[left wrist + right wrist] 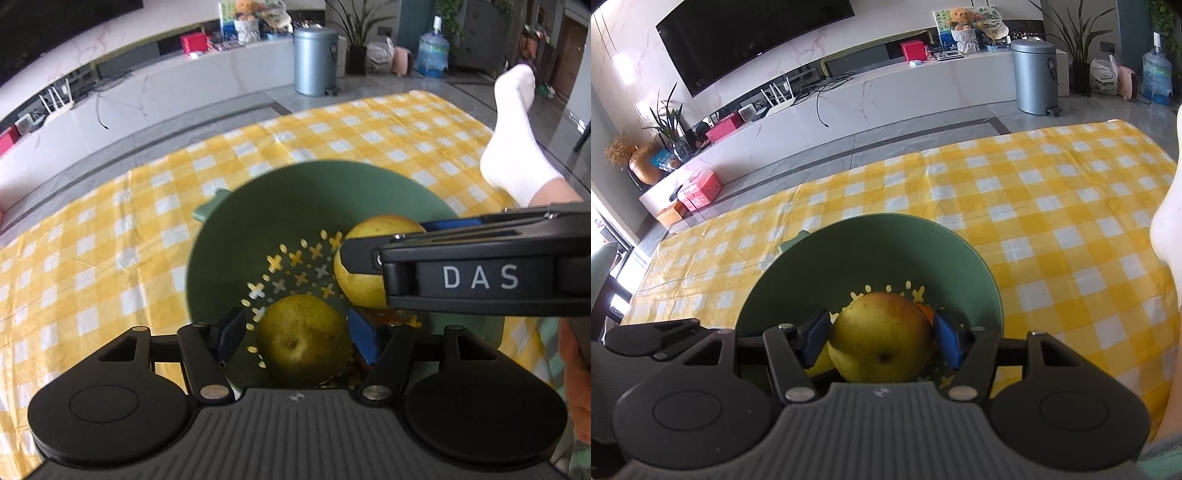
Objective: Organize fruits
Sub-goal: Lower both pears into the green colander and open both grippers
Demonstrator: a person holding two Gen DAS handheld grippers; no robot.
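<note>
A yellow-and-white checked cloth (1052,206) covers the tabletop and carries everything else. On it sits a green colander bowl (295,195), its floor pierced with cross-shaped holes, a small handle tab jutting from its far left rim.

Two pears lie inside the bowl. The greener pear (303,336) rests on the near part of the perforated floor, just in front of the left gripper (301,338). Its blue pads flank the fruit on both sides with a visible gap on the left side, so the jaws stand released around the pear, not pressing it.

The yellower pear (881,350) lies to the right of the first, close beside it. The right gripper (881,341) reaches into the bowl over it, and both blue pads sit against the fruit's flanks: the jaws are clenched on this pear. A sliver of something orange (925,312) shows just behind it, too hidden to identify.

At the right edge of the tabletop a person's foot in a white sock (513,147) rests on the cloth.
</note>
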